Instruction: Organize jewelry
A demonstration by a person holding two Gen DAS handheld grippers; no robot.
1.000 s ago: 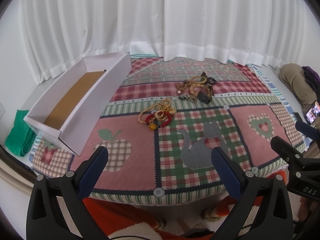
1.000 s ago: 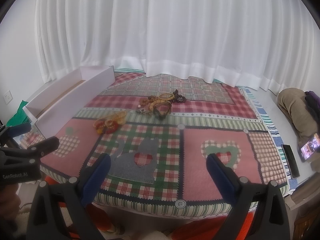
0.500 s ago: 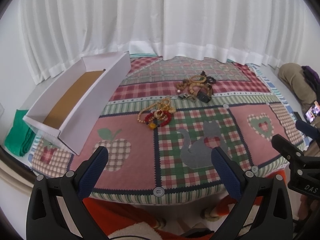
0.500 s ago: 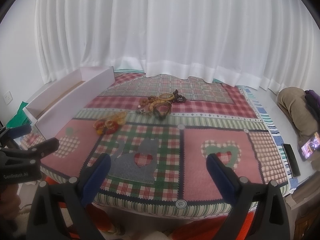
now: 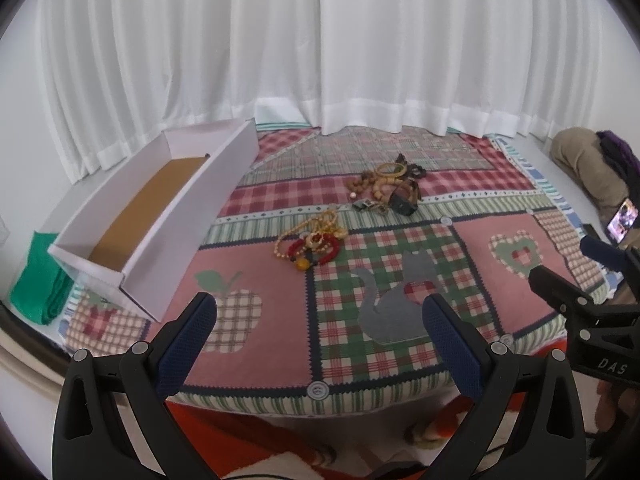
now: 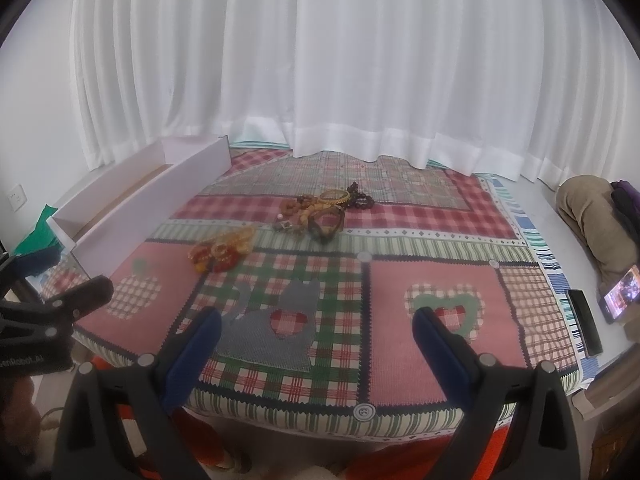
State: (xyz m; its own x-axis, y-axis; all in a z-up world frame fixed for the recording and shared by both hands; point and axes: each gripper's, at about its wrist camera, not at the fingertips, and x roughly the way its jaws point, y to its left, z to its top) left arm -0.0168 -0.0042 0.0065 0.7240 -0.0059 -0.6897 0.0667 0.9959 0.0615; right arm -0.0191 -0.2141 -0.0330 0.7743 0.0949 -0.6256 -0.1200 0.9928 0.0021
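Left gripper [image 5: 320, 312]: jaws wide, empty, above the quilt's near edge.
Right gripper [image 6: 316, 326]: likewise wide, empty.
Jewelry: two beaded heaps mid-quilt, a red-and-amber pile [image 5: 310, 240] nearer the box, a brown-bead tangle [image 5: 386, 190] beyond.
Box [image 5: 168, 236]: long white cardboard, brown floor (open-topped), left.
Quilt [image 5: 260, 344]: patchwork plaid; nothing blocks the piles.

Two jewelry heaps [image 5: 310, 242] [image 5: 390, 194], one white box [image 5: 160, 216], one phone [image 6: 620, 298].

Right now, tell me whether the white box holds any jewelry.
Empty as far as shown: the white box shows only its bare brown floor. Both jewelry piles lie on the patchwork quilt.
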